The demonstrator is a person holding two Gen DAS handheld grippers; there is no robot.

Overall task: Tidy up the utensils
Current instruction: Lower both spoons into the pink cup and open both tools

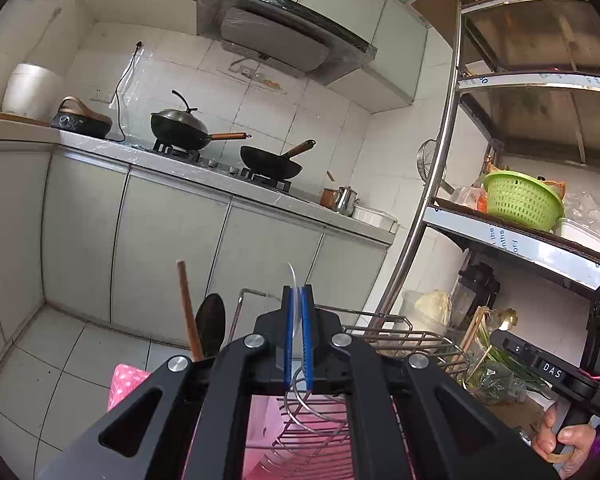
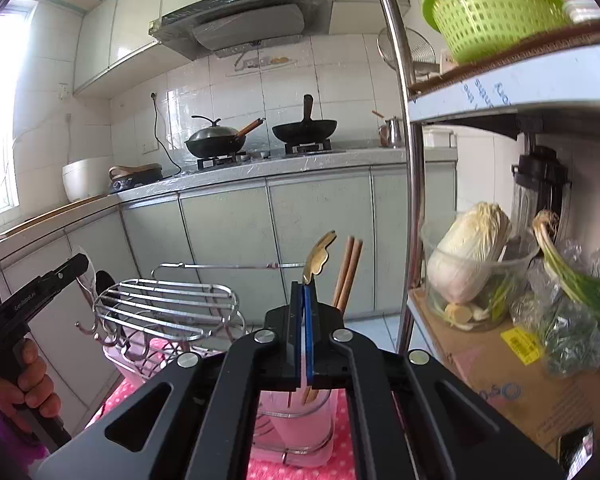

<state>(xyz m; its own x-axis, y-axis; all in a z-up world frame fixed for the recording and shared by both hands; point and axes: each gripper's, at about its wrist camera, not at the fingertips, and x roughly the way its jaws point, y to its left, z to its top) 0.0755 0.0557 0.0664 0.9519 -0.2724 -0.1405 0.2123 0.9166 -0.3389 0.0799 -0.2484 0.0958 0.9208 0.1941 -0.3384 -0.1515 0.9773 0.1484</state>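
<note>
A: What did the left hand-held gripper (image 1: 297, 334) have?
B: Its blue pads were clamped on a clear plastic spoon (image 1: 294, 280), bowl upward, above the wire dish rack (image 1: 396, 334) on the pink dotted cloth (image 1: 126, 382).
A: And the right hand-held gripper (image 2: 305, 334)?
B: Closed on a gold spoon (image 2: 318, 258), just beside the wooden chopsticks (image 2: 347, 276) standing in the pink utensil cup (image 2: 296, 420).
</note>
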